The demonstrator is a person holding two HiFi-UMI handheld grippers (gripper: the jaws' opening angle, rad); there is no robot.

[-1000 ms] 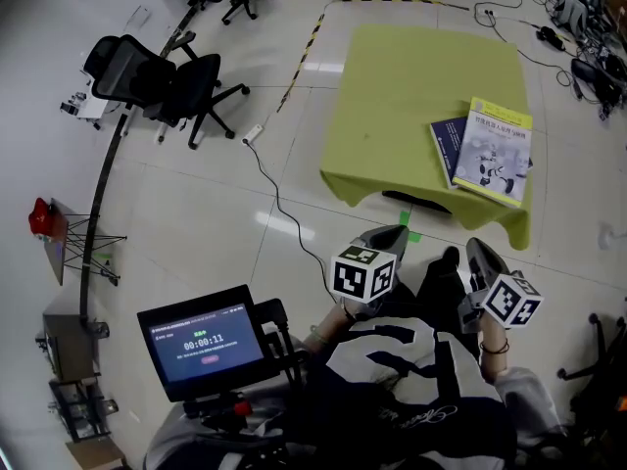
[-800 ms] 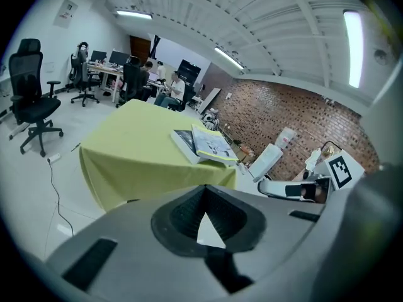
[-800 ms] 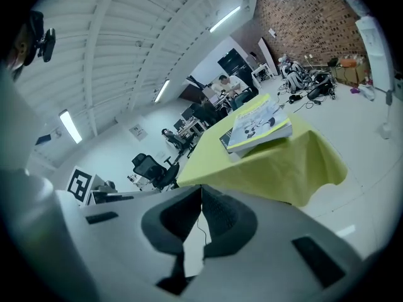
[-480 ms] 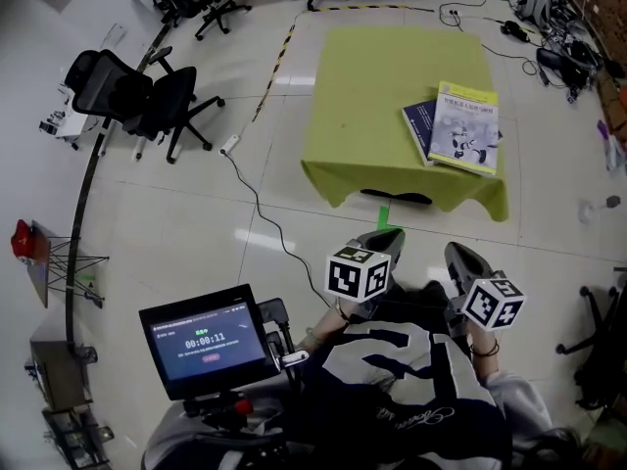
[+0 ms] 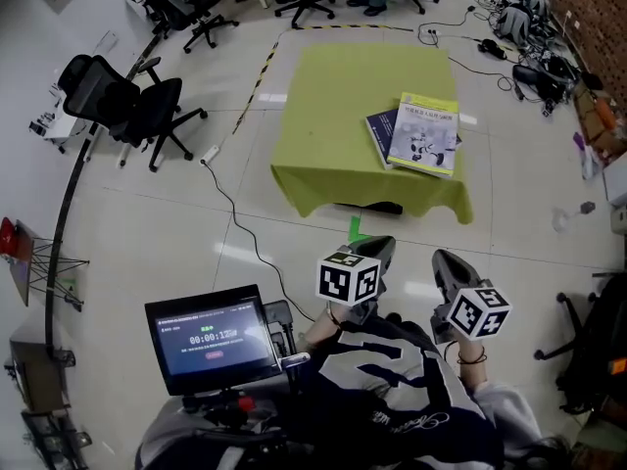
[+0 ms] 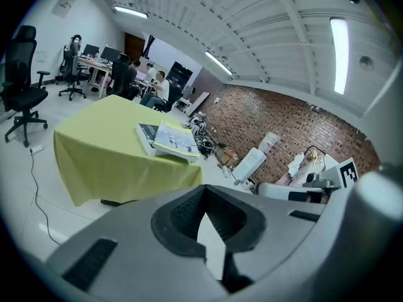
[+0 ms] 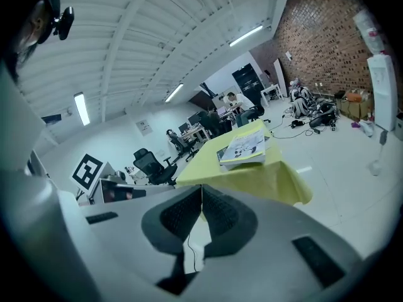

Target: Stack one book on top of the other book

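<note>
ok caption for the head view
Yellow book on blue book on green table; left gripper and right gripper shut, empty.

Bright, even light from ceiling strip lights [image 6: 340, 55]. Glare patches on glossy floor [image 5: 245, 255]. Strong fisheye bending, dark vignette in both gripper views. Near gripper bodies soft-focus.

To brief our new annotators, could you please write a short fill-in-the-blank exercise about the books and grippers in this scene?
The dark blue book lies ___ the yellow-bordered book.
The green-draped table holds ___ books.
The left gripper and the right gripper both have their jaws ___.
Between each gripper's jaws there is ___.
Missing words: under; two; shut; nothing.
</note>
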